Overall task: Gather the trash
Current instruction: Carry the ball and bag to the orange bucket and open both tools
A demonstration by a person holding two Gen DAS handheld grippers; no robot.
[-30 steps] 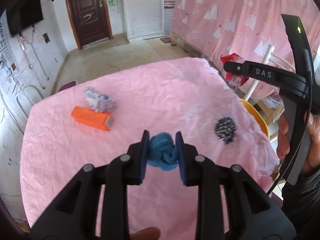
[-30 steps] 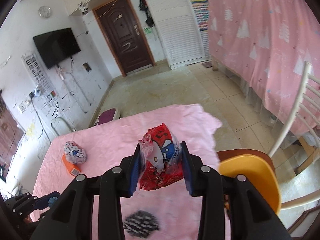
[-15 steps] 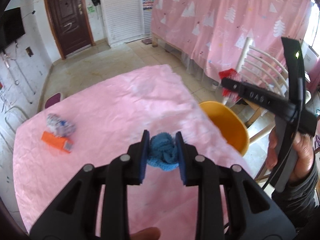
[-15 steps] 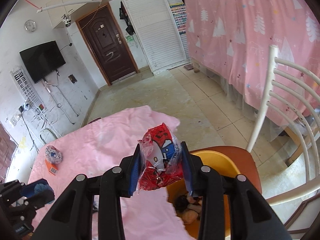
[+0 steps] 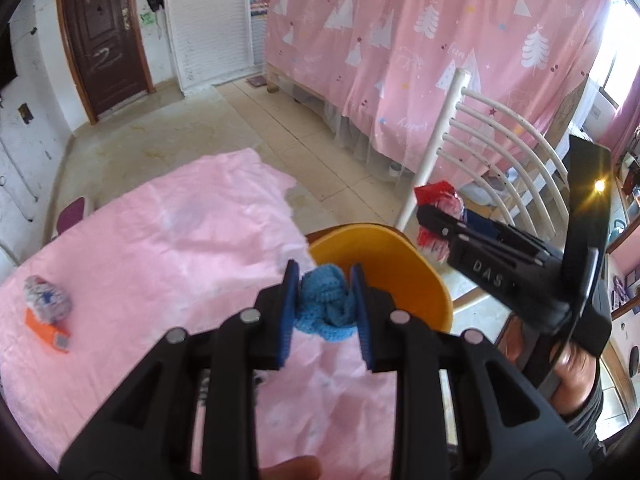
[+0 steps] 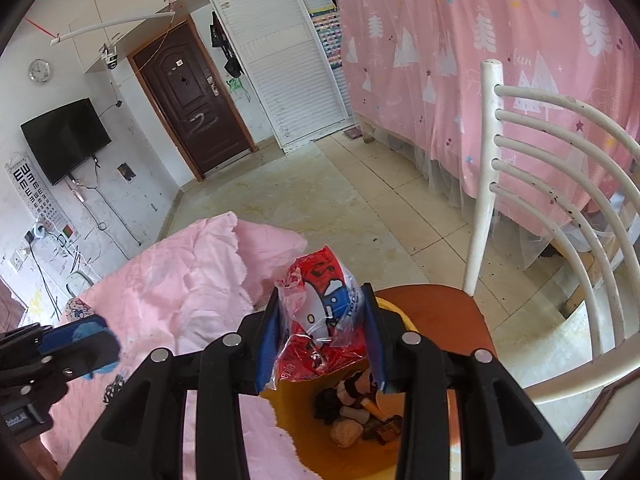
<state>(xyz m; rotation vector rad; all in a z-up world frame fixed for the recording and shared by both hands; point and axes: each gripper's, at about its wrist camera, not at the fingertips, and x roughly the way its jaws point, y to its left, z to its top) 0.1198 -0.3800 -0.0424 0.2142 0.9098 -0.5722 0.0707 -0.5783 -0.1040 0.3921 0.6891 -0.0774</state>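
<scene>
My left gripper (image 5: 325,312) is shut on a blue knitted wad (image 5: 326,304), held over the table's right edge just short of the yellow bin (image 5: 404,272). My right gripper (image 6: 322,336) is shut on a red, white and blue crumpled snack bag (image 6: 320,316), directly above the yellow bin (image 6: 340,452), which holds several bits of trash. In the left wrist view the right gripper (image 5: 430,214) and its bag (image 5: 438,200) hang beyond the bin. A crumpled printed wrapper (image 5: 47,298) and an orange box (image 5: 46,330) lie at the table's left.
A pink cloth covers the table (image 5: 160,248). The bin stands on the brown seat (image 6: 436,312) of a white chair (image 6: 560,184) beside the table. A black patterned scrap (image 6: 116,386) lies on the cloth. A pink curtain (image 5: 440,48) hangs behind.
Both grippers have swung right, off the middle of the table toward the bin, each still gripping its piece. The right one now hangs over the bin's opening.
</scene>
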